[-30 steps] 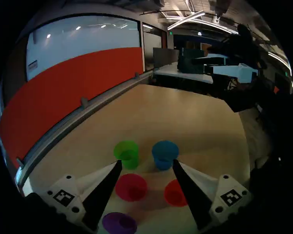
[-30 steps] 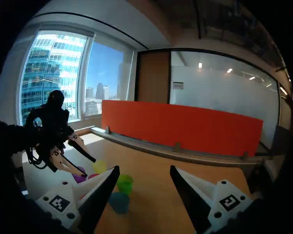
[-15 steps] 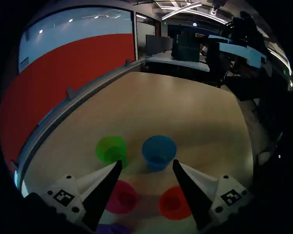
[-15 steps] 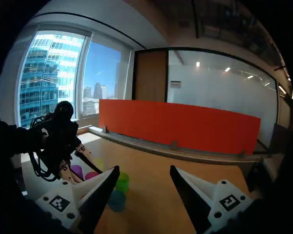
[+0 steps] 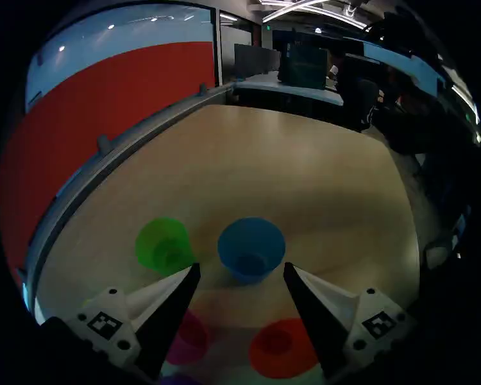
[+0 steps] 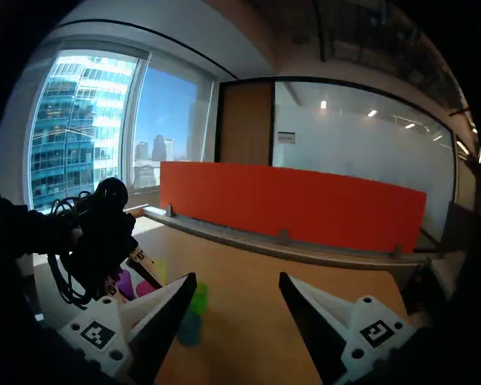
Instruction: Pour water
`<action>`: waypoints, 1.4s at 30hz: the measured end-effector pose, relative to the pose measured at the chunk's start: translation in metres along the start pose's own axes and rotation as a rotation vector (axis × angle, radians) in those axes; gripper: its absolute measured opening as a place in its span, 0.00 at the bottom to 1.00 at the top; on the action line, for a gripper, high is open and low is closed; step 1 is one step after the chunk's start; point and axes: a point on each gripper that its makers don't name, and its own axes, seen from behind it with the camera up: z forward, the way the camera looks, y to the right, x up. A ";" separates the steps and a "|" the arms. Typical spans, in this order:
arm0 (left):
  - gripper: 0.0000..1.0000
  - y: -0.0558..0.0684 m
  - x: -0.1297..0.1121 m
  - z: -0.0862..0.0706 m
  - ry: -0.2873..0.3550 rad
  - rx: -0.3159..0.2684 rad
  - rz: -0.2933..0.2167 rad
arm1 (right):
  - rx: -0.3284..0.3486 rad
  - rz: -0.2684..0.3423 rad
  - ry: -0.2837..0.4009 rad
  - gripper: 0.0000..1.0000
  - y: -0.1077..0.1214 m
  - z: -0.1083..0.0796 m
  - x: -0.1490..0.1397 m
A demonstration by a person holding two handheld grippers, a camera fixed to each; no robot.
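I count four plastic cups on the pale wooden table (image 5: 272, 160) from my left gripper (image 5: 240, 266): translucent green cup (image 5: 162, 246), magenta cup (image 5: 192, 333) half hidden behind a finger, blue cup (image 5: 251, 249) just past the spread, empty tips, and orange-red cup (image 5: 279, 346), cut off below. My right gripper (image 6: 237, 276) is spread wide too, holding nothing. A red partition (image 5: 112, 109) lines the table's left edge.

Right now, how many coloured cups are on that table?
6 cups: green and blue just beyond the left tongs, pink and red under them, purple and yellow beside those tongs in the right gripper view. Others may be hidden.
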 end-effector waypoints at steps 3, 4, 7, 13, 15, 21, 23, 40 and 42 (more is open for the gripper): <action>0.97 0.002 -0.001 0.004 -0.021 0.001 -0.005 | 0.000 0.001 -0.002 1.00 0.001 -0.001 -0.001; 0.97 0.002 -0.001 0.005 -0.026 0.001 -0.004 | 0.000 0.002 -0.001 1.00 0.001 -0.001 -0.001; 0.97 0.004 -0.002 0.009 -0.045 0.001 0.003 | 0.000 0.003 -0.002 1.00 0.002 -0.001 -0.002; 0.97 0.012 -0.002 0.017 -0.074 -0.007 0.022 | -0.003 0.005 -0.005 1.00 0.005 -0.001 -0.005; 0.97 0.016 -0.002 0.020 -0.080 -0.015 0.022 | -0.003 0.006 -0.005 1.00 0.006 -0.001 -0.006; 0.97 0.020 -0.001 0.028 -0.092 -0.018 0.022 | -0.007 0.006 -0.008 1.00 0.009 -0.002 -0.008; 0.97 0.019 -0.001 0.030 -0.098 -0.012 0.025 | -0.010 0.006 -0.008 1.00 0.010 -0.003 -0.008; 0.97 0.008 -0.001 0.051 -0.105 0.048 0.046 | -0.015 0.009 -0.010 1.00 0.016 -0.006 -0.012; 0.96 0.009 0.000 0.052 -0.102 0.054 0.054 | -0.015 0.010 -0.010 1.00 0.016 -0.006 -0.012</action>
